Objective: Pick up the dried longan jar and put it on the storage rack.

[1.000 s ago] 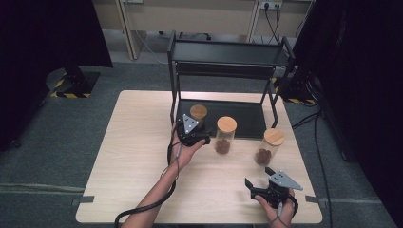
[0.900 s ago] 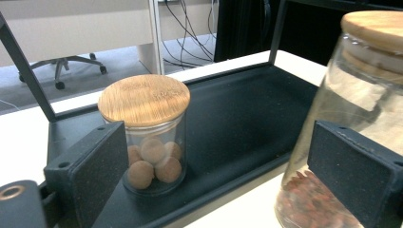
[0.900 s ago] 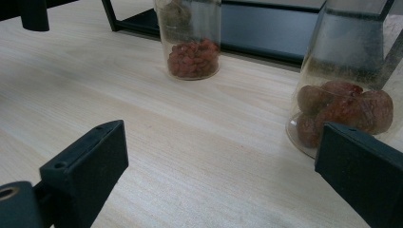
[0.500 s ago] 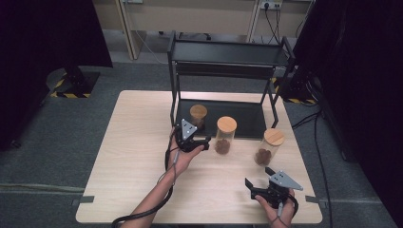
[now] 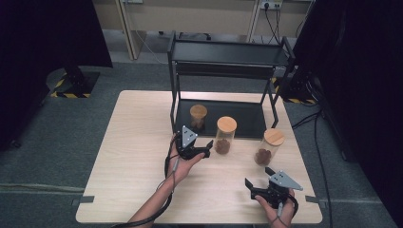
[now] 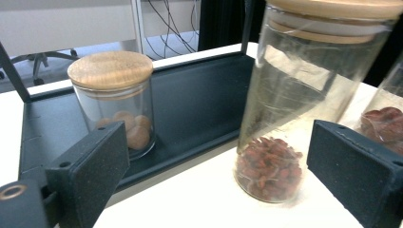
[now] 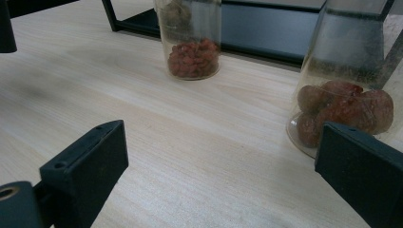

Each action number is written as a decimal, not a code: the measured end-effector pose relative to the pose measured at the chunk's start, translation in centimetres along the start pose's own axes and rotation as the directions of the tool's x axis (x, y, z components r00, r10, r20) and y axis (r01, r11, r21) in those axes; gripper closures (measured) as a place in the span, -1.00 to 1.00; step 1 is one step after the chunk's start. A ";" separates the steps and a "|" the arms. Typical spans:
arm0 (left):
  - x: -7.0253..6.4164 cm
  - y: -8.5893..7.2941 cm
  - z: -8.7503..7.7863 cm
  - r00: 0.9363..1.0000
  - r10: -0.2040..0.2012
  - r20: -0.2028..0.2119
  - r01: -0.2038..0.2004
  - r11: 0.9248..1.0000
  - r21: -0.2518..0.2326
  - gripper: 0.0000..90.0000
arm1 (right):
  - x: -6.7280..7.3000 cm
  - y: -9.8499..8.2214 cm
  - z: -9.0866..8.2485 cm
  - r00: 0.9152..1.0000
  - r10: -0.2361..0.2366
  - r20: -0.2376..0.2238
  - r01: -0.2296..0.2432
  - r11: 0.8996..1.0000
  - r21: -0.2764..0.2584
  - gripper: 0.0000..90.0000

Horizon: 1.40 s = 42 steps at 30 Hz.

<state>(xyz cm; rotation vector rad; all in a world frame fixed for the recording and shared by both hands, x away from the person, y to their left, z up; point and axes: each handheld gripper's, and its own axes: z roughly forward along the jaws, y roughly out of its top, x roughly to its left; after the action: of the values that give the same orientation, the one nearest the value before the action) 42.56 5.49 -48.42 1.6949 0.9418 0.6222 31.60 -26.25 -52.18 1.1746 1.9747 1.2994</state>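
So the pale wooden bench (image 5: 142, 142) is taking up most of the high view, and a black two-tier metal rack (image 5: 228, 52) is standing at its far side with its flat black bottom tray (image 5: 247, 116) lying on the wood. A short clear glass jar with a round wooden lid and pale round nuts inside (image 5: 198, 116) is sitting on that tray.

The jar in play looks like the tall clear glass jar with a bamboo lid and a small heap of reddish-brown dried bits at the bottom (image 5: 225, 135). It's standing upright on the bench just in front of the tray edge, between the short jar and a third lidded glass jar holding bigger dark red fruit (image 5: 268, 147) off to the right.

The left claw (image 5: 202, 151) is hovering just beside the tall jar, jaws wide apart and not touching it; in the left gripper view the jar (image 6: 294, 118) is sitting between the two black pads. The right claw (image 5: 259, 183) is hanging near the front edge, also spread open and holding nothing.

Handling guess: glass is stiff but slick and breakable, it's mostly empty so probably light and a bit top-heavy with that lid. Best bet is squeezing the straight wall around mid-height, not the lid, since that may just lift off.
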 end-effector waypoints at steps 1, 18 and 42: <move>-0.1 -0.1 -0.1 1.000 0.001 0.004 -0.001 1.000 0.000 -0.86 | 0.0 0.0 0.0 1.000 0.001 -0.001 -0.001 1.000 -0.001 -0.91; -0.6 -1.8 -2.0 0.999 -0.005 0.040 0.005 1.000 0.005 -0.86 | 0.1 0.0 0.0 1.000 -0.003 0.002 0.003 1.000 0.001 -0.91; -2.5 -3.1 -4.5 0.990 -0.014 0.138 0.013 1.000 0.012 -0.85 | 0.2 0.0 0.0 1.000 -0.004 0.003 0.004 1.000 0.002 -0.91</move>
<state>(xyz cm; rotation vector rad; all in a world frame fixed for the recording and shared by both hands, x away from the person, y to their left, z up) 36.76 6.25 -49.86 1.7165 0.8588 0.4848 31.49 -26.10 -52.18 1.1726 1.9755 1.2936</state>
